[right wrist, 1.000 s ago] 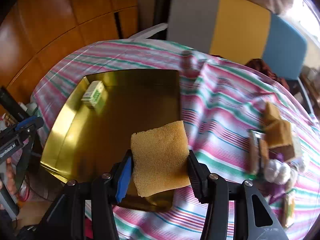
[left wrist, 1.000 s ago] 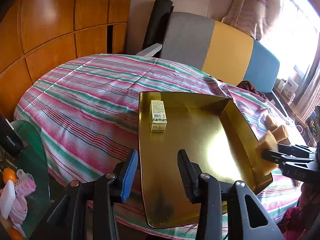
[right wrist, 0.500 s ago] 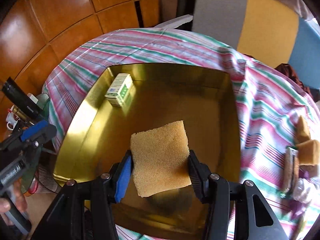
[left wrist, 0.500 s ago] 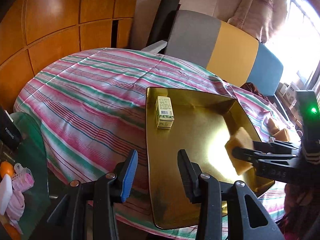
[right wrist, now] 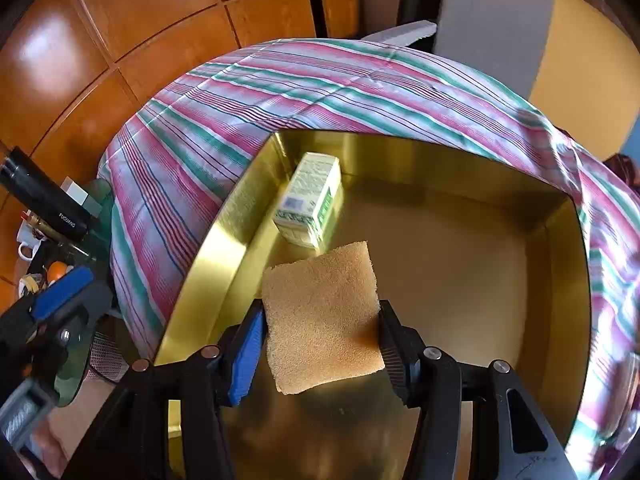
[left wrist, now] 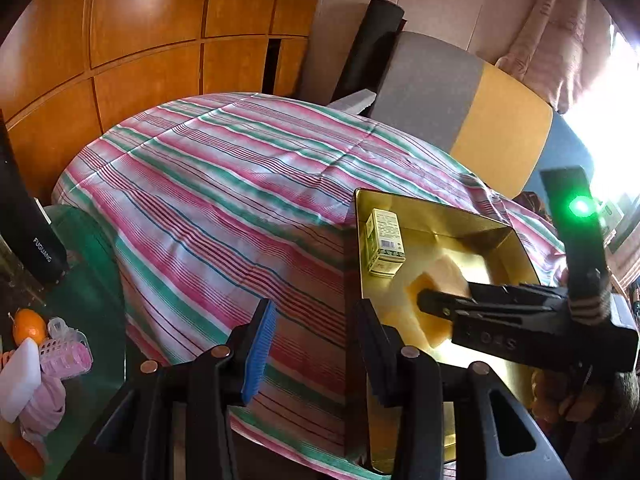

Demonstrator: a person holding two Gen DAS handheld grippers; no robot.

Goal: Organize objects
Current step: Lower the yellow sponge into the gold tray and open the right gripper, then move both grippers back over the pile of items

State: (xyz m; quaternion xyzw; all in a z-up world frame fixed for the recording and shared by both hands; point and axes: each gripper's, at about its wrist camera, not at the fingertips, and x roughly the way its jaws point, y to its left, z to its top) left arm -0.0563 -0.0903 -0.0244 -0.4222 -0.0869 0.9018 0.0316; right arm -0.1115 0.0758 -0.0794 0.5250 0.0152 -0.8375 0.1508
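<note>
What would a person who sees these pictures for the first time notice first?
Probably the shiny gold tray on the pink and green striped cloth, with a small green and white box lying near its far left corner. Next, the tan sponge clamped in the right gripper over the tray, close to the box. The left gripper is open and holds nothing.
</note>
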